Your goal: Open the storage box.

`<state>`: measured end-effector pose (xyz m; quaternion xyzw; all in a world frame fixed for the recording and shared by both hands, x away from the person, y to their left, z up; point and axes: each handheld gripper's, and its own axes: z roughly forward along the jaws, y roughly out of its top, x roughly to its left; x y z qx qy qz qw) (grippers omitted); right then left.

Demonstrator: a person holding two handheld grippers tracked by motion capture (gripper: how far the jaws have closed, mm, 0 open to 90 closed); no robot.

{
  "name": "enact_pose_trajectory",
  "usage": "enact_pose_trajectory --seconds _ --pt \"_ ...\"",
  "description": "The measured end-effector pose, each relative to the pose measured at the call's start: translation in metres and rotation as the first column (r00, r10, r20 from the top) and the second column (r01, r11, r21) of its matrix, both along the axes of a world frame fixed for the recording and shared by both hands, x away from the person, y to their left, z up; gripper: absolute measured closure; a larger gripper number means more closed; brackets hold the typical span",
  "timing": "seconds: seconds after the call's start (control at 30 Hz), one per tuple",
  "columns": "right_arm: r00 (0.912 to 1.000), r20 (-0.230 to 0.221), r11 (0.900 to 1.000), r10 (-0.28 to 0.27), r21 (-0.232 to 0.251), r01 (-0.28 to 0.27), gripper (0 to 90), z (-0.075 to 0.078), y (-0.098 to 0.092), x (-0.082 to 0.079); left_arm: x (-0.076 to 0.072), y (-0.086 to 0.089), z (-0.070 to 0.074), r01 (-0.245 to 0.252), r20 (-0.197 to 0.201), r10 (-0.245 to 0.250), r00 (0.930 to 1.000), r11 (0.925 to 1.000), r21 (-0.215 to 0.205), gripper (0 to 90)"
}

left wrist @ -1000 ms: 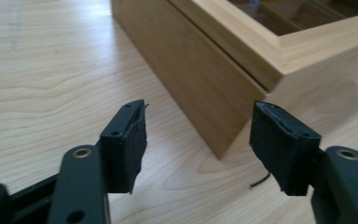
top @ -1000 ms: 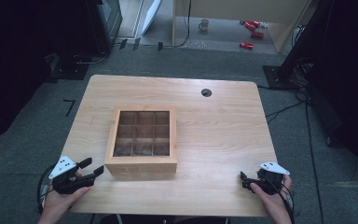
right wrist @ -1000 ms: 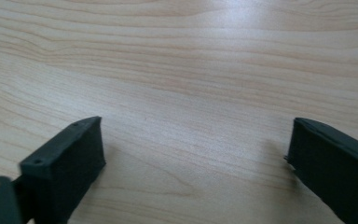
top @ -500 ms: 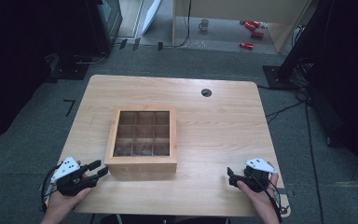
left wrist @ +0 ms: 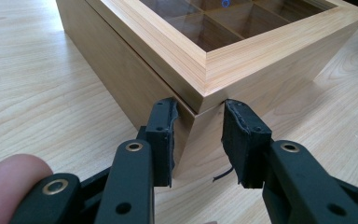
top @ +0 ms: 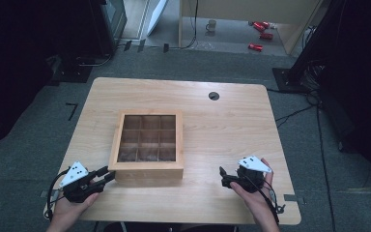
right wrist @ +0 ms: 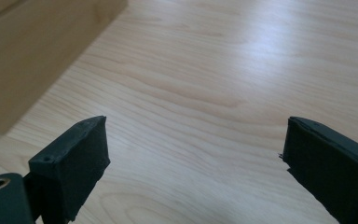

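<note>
The left gripper [left wrist: 198, 140] straddles the near-left corner of the wooden box [top: 147, 145] at mid-table, jaws parted; closing on that angled edge could slip or skew it. The right gripper [top: 229, 178] hangs wide open, well apart.

Looks like a lab or recording studio rather than a home. Pale wooden table [top: 232, 116] with a cable hole [top: 214, 95] near its far edge, standing on grey carpet [top: 38, 145] amid black equipment stands [top: 314, 53] and trailing cables [top: 294, 113]. Beyond the far edge, a mug [top: 211, 25] and red items [top: 261, 34] lying on the floor.
</note>
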<state>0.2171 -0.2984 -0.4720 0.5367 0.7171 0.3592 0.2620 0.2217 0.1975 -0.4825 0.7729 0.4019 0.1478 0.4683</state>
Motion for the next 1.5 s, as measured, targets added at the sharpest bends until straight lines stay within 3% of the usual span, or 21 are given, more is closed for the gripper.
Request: enact_pose_trajectory --seconds 0.47,0.57,0.6,0.77,1.0,1.13,1.23,1.5 --pt "0.9935 0.018 0.993 0.112 0.029 -0.113 6.7 0.01 0.051 0.015 0.001 0.0 0.001 -0.006 -0.001 0.006 1.0 0.9999 -0.015 65.8" --pt "0.9915 0.018 0.991 0.129 0.027 -0.129 6.7 0.01 0.057 0.015 0.001 0.002 0.001 -0.007 -0.012 0.007 0.9999 0.9991 -0.042 66.3" --pt "0.988 0.027 0.987 0.152 0.038 -0.153 6.6 0.01 0.063 0.015 0.002 0.003 0.001 -0.003 -0.017 0.002 0.9999 0.9982 -0.059 66.5" --pt "0.9717 0.051 0.966 0.231 0.109 -0.235 6.2 0.011 0.073 0.014 0.002 0.003 0.003 -0.006 -0.008 0.006 1.0 0.9984 -0.056 66.9" --pt "0.9595 0.045 0.953 0.278 0.114 -0.281 6.0 0.007 0.09 0.015 0.004 0.002 0.009 -0.024 0.014 0.025 0.9996 0.9983 -0.052 68.0" --pt "0.9557 0.037 0.95 0.292 0.104 -0.294 6.0 0.003 0.099 0.016 0.004 0.003 0.011 -0.033 0.019 0.034 0.9992 0.9979 -0.055 67.8" --pt "0.9559 0.034 0.951 0.292 0.098 -0.294 6.0 0.001 0.105 0.017 0.003 0.0 0.013 -0.028 0.035 0.029 0.999 0.999 -0.036 67.4" --pt "0.9626 0.062 0.959 0.264 0.094 -0.269 7.0 0.001 0.115 0.023 0.003 -0.002 0.015 -0.02 0.049 0.022 0.9986 0.9994 -0.029 66.9"
